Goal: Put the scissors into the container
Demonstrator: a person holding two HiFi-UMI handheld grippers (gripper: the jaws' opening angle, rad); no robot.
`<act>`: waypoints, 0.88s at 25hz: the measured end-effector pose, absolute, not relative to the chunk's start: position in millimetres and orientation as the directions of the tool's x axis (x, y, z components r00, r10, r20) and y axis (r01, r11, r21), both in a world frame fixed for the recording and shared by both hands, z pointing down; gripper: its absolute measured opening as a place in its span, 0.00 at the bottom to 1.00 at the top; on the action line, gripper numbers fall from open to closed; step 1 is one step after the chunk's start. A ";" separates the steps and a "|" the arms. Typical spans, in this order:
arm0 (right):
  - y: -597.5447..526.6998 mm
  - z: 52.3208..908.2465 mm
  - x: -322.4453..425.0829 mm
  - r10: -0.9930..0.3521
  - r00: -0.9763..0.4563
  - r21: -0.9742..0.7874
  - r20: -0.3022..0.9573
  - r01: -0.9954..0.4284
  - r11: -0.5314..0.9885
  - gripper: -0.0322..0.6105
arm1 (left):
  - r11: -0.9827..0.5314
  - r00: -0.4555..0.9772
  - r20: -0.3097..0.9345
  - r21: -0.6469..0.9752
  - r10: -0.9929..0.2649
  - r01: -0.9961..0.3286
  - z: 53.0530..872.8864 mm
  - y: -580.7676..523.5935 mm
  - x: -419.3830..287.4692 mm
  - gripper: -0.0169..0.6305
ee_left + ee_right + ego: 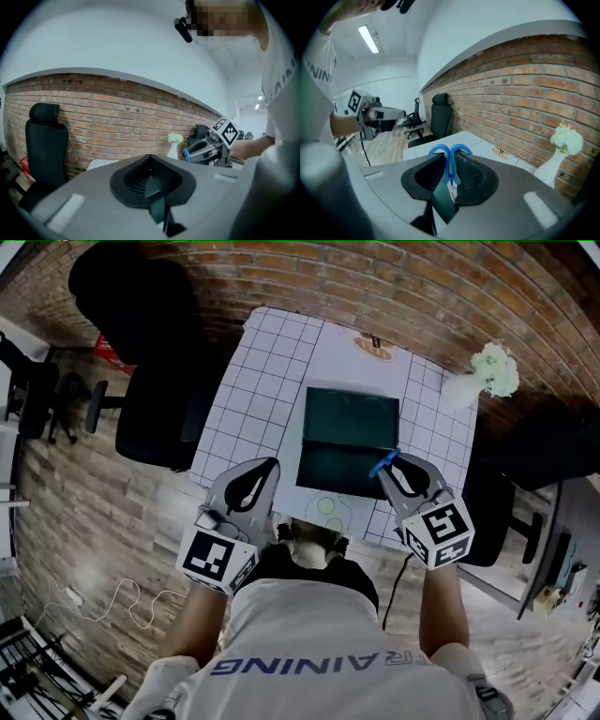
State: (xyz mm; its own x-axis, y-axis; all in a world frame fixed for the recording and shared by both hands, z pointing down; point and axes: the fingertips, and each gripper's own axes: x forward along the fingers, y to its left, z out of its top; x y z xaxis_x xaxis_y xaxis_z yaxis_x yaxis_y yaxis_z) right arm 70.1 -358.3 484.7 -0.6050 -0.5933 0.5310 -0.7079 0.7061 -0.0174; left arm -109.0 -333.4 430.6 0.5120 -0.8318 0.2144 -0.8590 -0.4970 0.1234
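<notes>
Scissors [450,151] are pinched between the fingers of the right gripper [449,163] and held in the air over the container's [349,442] near right corner. The container sits toward the near edge of the desk [253,390]. The hold is judged a carrying one, ready for lowering in.

- Long axis is aligned with the fingers.
- Blue handle loops point outward past the fingertips; blades are mostly hidden.

Left gripper [151,176] is held clear at the near left edge, fingers pressed together on nothing.
</notes>
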 end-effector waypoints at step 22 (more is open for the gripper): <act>-345.3 704.4 -15.4 -0.154 -0.153 0.131 0.976 -0.152 0.980 0.21 | -0.284 0.320 0.259 0.167 -0.911 -0.944 456.6 -286.5 -180.9 0.03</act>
